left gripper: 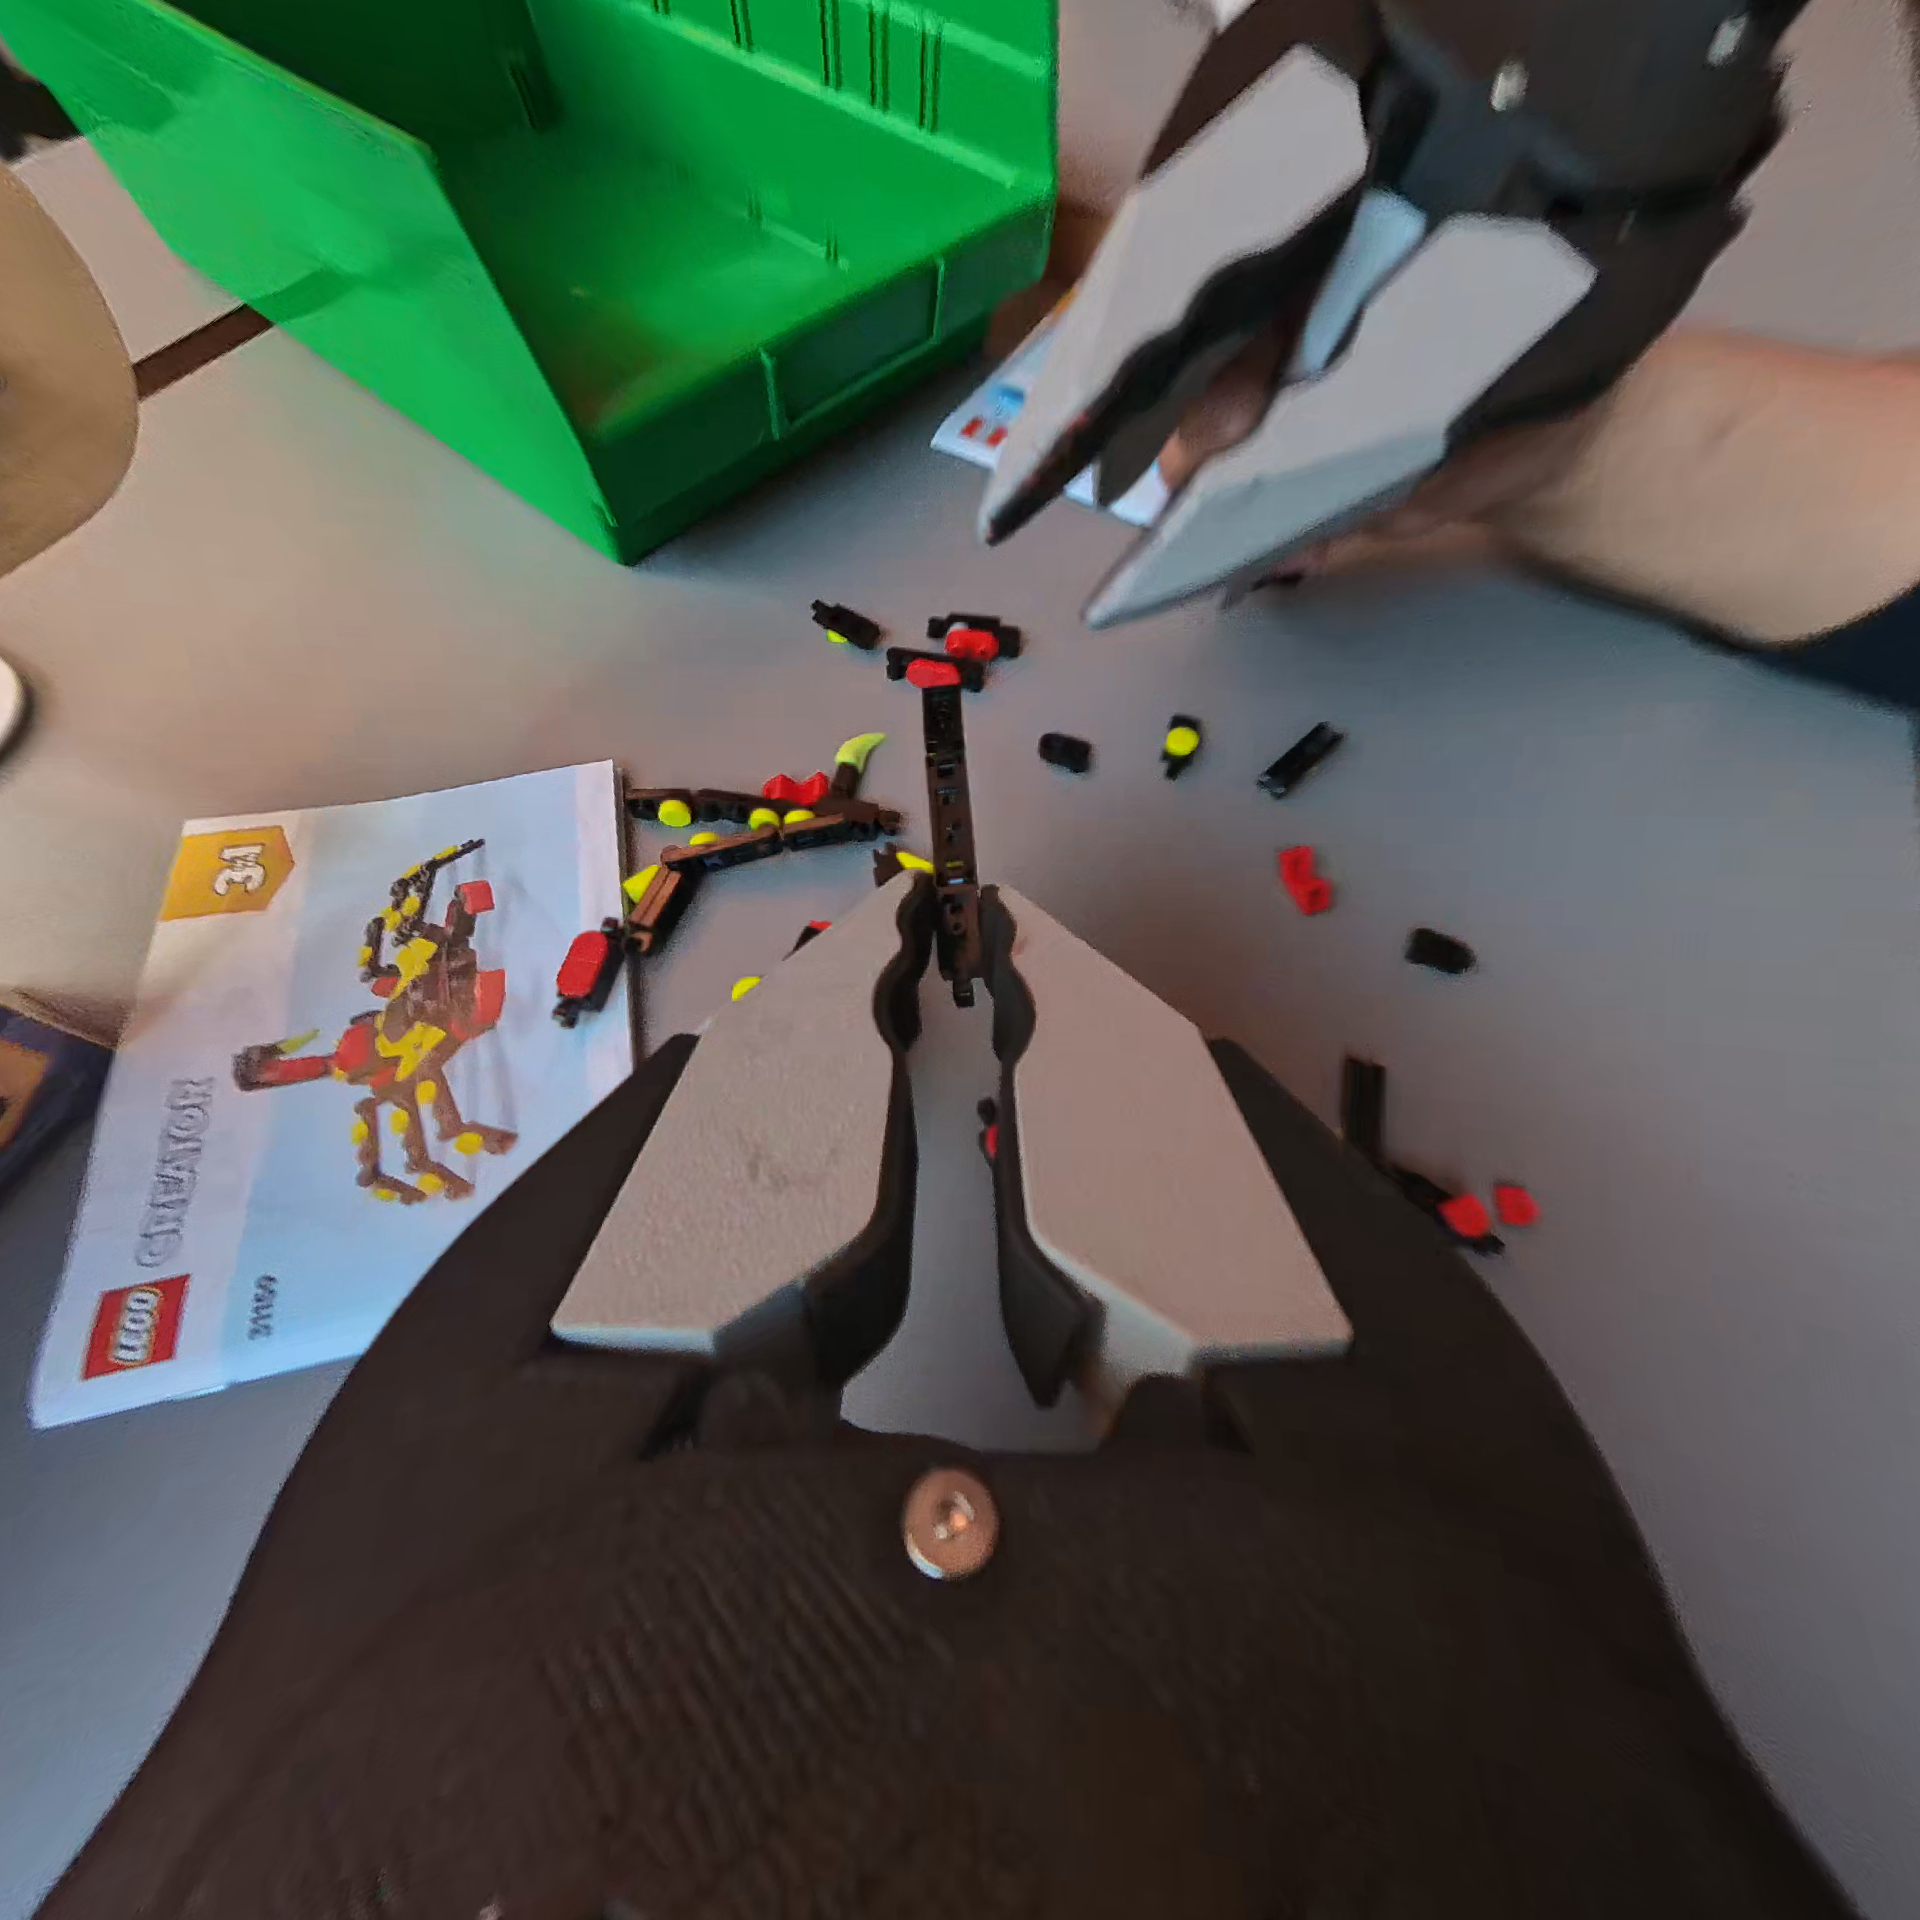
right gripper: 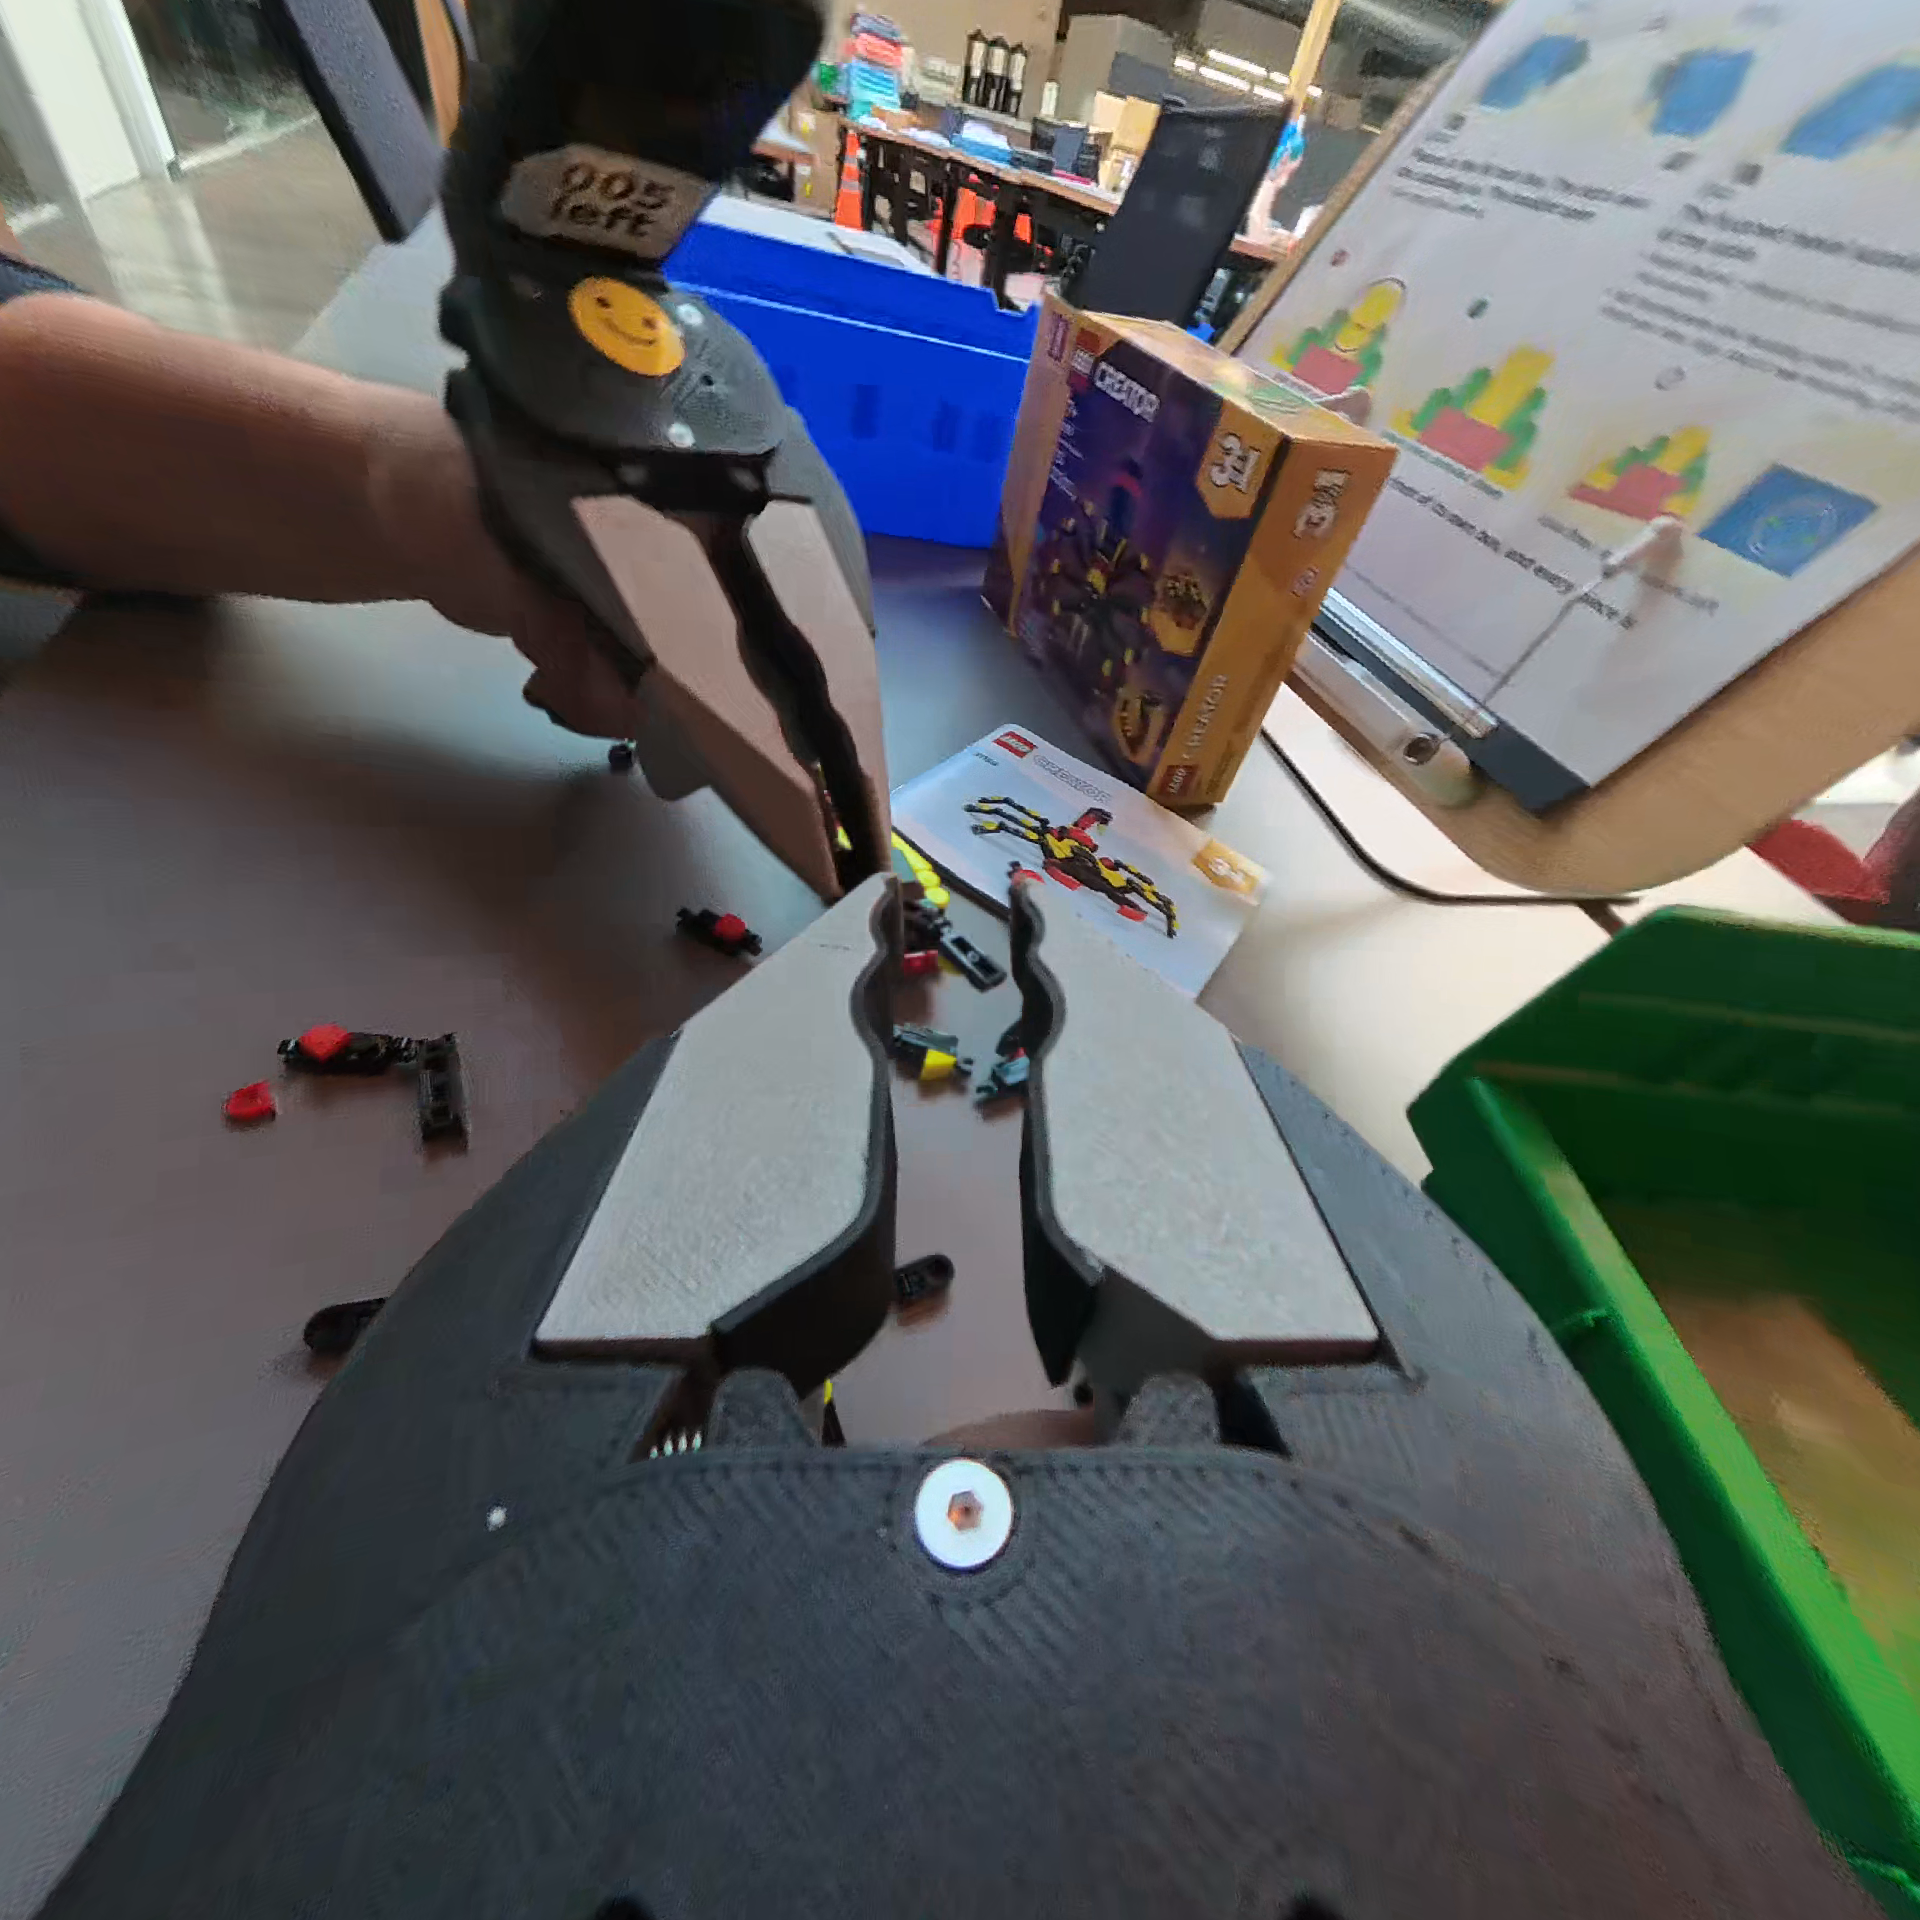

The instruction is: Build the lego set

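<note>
Brick strip (left gripper: pixel 948 810), a long thin black-brown assembly, is clamped at its near end by the left tongs (left gripper: pixel 948 914), pads pressed on both sides, and extends forward above the desk (left gripper: pixel 1558 790). It looks light and stiff, but its studded joints would likely snap apart under bending; best gripped on the flat sides. Loose bricks (left gripper: pixel 1304 878) and a booklet (left gripper: pixel 312 1091) lie around it. The right tongs (right gripper: pixel 951 904) hang parted and unloaded over more bricks, near a green bin (right gripper: pixel 1714 1195).

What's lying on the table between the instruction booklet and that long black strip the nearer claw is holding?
In the left wrist view, between the booklet and the black strip lies a jointed brown brick chain with yellow studs and a red piece.
</note>
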`<state>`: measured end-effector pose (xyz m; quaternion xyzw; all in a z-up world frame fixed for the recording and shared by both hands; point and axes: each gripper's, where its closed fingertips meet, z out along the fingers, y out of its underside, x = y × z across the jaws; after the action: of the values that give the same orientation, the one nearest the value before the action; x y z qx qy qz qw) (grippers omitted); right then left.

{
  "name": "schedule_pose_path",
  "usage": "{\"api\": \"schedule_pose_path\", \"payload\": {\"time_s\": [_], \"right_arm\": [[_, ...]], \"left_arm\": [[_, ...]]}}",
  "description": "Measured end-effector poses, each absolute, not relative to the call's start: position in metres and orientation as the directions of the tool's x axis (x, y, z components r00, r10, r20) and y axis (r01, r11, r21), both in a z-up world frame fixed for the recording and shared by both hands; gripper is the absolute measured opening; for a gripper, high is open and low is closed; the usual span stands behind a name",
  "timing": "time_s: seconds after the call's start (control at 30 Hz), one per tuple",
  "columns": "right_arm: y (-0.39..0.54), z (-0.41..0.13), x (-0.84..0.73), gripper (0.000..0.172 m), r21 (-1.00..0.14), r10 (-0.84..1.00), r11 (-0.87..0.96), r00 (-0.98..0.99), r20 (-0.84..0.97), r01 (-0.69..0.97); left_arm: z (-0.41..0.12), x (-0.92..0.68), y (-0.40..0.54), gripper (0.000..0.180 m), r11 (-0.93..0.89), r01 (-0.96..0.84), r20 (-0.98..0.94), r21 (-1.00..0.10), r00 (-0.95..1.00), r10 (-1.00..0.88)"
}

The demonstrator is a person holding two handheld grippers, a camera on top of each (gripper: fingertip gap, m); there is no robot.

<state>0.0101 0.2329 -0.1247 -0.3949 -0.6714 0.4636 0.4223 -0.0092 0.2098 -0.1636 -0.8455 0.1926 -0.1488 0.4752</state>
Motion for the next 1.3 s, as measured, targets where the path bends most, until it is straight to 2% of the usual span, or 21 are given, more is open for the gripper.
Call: {"api": "schedule_pose_path", "payload": {"time_s": [0.03,0.17,0.27,0.4,0.43,0.53,0.6,0.67,0.77,0.83,0.87,0.93,0.97,1.03,1.17,1.23,1.3], "right_arm": [[0.229,-0.128,0.008,0.017,-0.945,0.915,0.293,-0.330,0.233,0.146],[0.218,-0.151,-0.003,0.028,-0.879,0.884,0.421,-0.319,0.342,0.224],[0.219,-0.143,-0.008,0.012,-0.861,0.868,0.477,-0.250,0.429,0.178],[0.215,-0.140,-0.008,0.012,-0.846,0.851,0.506,-0.257,0.459,0.165],[0.217,-0.141,-0.010,0.011,-0.844,0.855,0.504,-0.244,0.458,0.182],[0.218,-0.145,-0.012,0.005,-0.858,0.877,0.465,-0.242,0.415,0.216],[0.218,-0.145,-0.013,0.004,-0.868,0.889,0.442,-0.242,0.389,0.228],[0.216,-0.144,-0.013,0.004,-0.878,0.896,0.423,-0.247,0.368,0.225],[0.215,-0.140,-0.012,0.004,-0.896,0.907,0.392,-0.251,0.338,0.210],[0.213,-0.137,-0.011,0.003,-0.918,0.921,0.342,-0.268,0.285,0.199],[0.211,-0.136,-0.010,0.002,-0.929,0.923,0.316,-0.289,0.254,0.193],[0.208,-0.133,-0.009,0.002,-0.946,0.928,0.271,-0.310,0.208,0.176],[0.209,-0.133,-0.009,0.002,-0.950,0.930,0.257,-0.312,0.194,0.177],[0.207,-0.132,-0.008,0.002,-0.955,0.929,0.243,-0.325,0.178,0.173],[0.195,-0.134,-0.005,0.003,-0.958,0.906,0.235,-0.395,0.154,0.166],[0.191,-0.134,-0.005,0.000,-0.961,0.901,0.228,-0.407,0.148,0.156],[0.192,-0.133,-0.004,0.000,-0.964,0.902,0.218,-0.408,0.140,0.153]], "left_arm": [[-0.161,-0.010,0.206,0.006,-0.472,-0.138,0.123,-0.871,0.868,-0.481],[-0.144,-0.006,0.197,0.006,-0.487,0.023,0.321,-0.873,0.778,-0.539],[-0.139,-0.003,0.191,0.006,-0.487,0.026,0.333,-0.873,0.760,-0.558],[-0.144,-0.006,0.189,0.007,-0.477,0.011,0.306,-0.879,0.780,-0.546],[-0.146,-0.009,0.191,0.008,-0.471,0.008,0.290,-0.882,0.796,-0.532],[-0.156,-0.021,0.199,0.030,-0.437,-0.102,0.140,-0.893,0.862,-0.488],[-0.159,-0.018,0.200,0.038,-0.405,-0.193,0.032,-0.894,0.873,-0.486],[-0.159,-0.021,0.203,0.037,-0.357,-0.291,-0.108,-0.887,0.885,-0.453],[-0.155,-0.028,0.206,0.020,-0.286,-0.413,-0.278,-0.865,0.867,-0.413],[-0.151,-0.028,0.206,0.015,-0.261,-0.413,-0.288,-0.873,0.867,-0.407],[-0.149,-0.028,0.206,0.020,-0.257,-0.394,-0.272,-0.882,0.873,-0.405],[-0.147,-0.033,0.209,0.042,-0.276,-0.356,-0.242,-0.893,0.895,-0.374],[-0.147,-0.034,0.209,0.045,-0.281,-0.349,-0.233,-0.894,0.897,-0.375],[-0.143,-0.028,0.206,0.034,-0.248,-0.327,-0.207,-0.912,0.888,-0.410],[-0.134,-0.014,0.202,0.031,-0.210,-0.271,-0.147,-0.939,0.872,-0.467],[-0.139,-0.010,0.199,0.014,-0.227,-0.276,-0.133,-0.934,0.858,-0.496],[-0.141,-0.006,0.198,0.009,-0.234,-0.269,-0.114,-0.934,0.848,-0.517]]}}
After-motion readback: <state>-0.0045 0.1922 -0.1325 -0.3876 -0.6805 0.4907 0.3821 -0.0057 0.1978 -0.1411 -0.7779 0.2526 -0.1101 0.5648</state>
